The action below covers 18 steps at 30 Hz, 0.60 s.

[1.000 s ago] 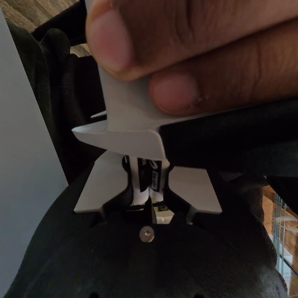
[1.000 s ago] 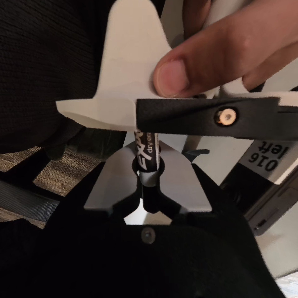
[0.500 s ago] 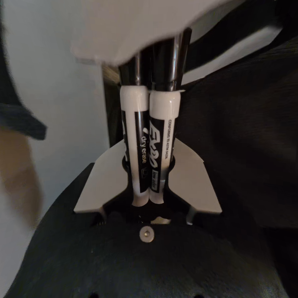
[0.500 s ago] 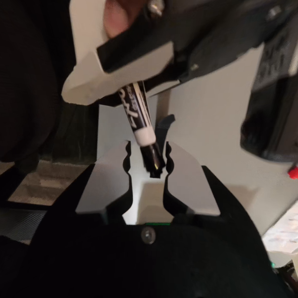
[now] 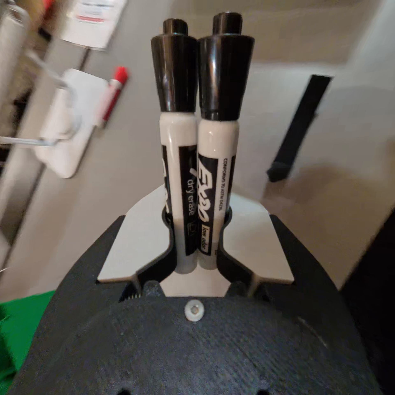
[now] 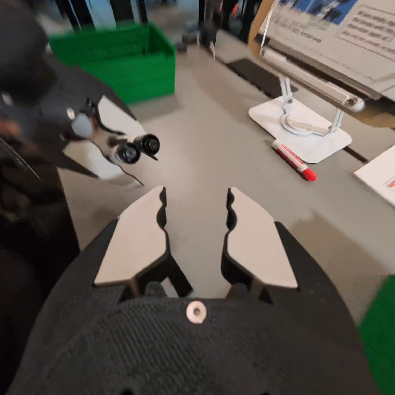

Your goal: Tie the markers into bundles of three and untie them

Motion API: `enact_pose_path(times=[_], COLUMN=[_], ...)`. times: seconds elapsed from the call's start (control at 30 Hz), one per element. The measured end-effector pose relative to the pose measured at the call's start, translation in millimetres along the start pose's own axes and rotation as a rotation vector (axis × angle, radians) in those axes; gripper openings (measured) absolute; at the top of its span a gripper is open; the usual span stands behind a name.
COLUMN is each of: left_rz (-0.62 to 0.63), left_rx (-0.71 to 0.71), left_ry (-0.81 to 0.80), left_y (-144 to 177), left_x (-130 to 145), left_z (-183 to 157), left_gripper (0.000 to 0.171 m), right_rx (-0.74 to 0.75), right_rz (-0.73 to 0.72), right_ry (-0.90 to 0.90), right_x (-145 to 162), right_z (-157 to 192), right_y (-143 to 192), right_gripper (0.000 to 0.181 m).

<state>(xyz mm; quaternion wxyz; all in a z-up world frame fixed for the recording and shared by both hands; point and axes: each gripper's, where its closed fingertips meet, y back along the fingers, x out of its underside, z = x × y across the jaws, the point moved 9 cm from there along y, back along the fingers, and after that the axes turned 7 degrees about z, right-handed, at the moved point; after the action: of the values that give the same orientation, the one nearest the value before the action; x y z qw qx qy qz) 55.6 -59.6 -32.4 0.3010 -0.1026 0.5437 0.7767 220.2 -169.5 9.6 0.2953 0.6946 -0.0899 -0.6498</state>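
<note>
My left gripper (image 5: 196, 213) is shut on a bundle of black-capped dry-erase markers (image 5: 198, 132). Two stand side by side between the fingers, caps pointing away, and a third cap peeks from behind the right one. In the right wrist view the same gripper (image 6: 119, 143) is at the left, above the table, with the marker caps (image 6: 136, 149) facing the camera. My right gripper (image 6: 195, 192) is open and empty over the grey table (image 6: 203, 128). A black strap (image 5: 299, 128) lies on the table to the right of the bundle. I see no tie around the markers.
A red-capped marker (image 6: 292, 160) lies beside a white stand base (image 6: 299, 128); both also show in the left wrist view, the marker (image 5: 114, 94) and the base (image 5: 66, 126). A green bin (image 6: 128, 64) stands at the back left. White paper (image 6: 380, 183) lies at the right edge. The left tips stand about 12 cm off the black strap (image 5: 299, 128).
The right gripper has let go of the marker it was gripping, opened wide and drawn back. The grippers have moved apart. The left gripper keeps its markers and now faces the table.
</note>
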Motion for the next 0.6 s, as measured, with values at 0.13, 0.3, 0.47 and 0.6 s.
enact_pose_path(times=[0.13, 0.3, 0.47, 0.6], left_rz=[0.036, 0.081, 0.060, 0.030], left_rx=[-0.239, -0.401, -0.339, -0.261], left_ry=[-0.027, -0.159, -0.157, -0.090], left_y=[-4.2, -9.1, -16.2, -20.9], left_x=[7.0, 17.8, 22.0, 22.8], left_z=[-12.2, -32.2, -39.6, -40.4], left_gripper=[0.046, 0.046, 0.046, 0.046], right_rx=[-0.180, -0.335, -0.452, -0.476], right_rz=[-0.310, -0.444, -0.342, -0.356], right_ry=[-0.310, -0.553, -0.528, -0.478], right_x=[17.6, 49.7, 54.9, 54.1], right_z=[5.4, 28.8, 45.1, 49.1], right_y=[3.4, -9.2, -28.3, -34.2], right_gripper=[0.048, 0.048, 0.054, 0.053])
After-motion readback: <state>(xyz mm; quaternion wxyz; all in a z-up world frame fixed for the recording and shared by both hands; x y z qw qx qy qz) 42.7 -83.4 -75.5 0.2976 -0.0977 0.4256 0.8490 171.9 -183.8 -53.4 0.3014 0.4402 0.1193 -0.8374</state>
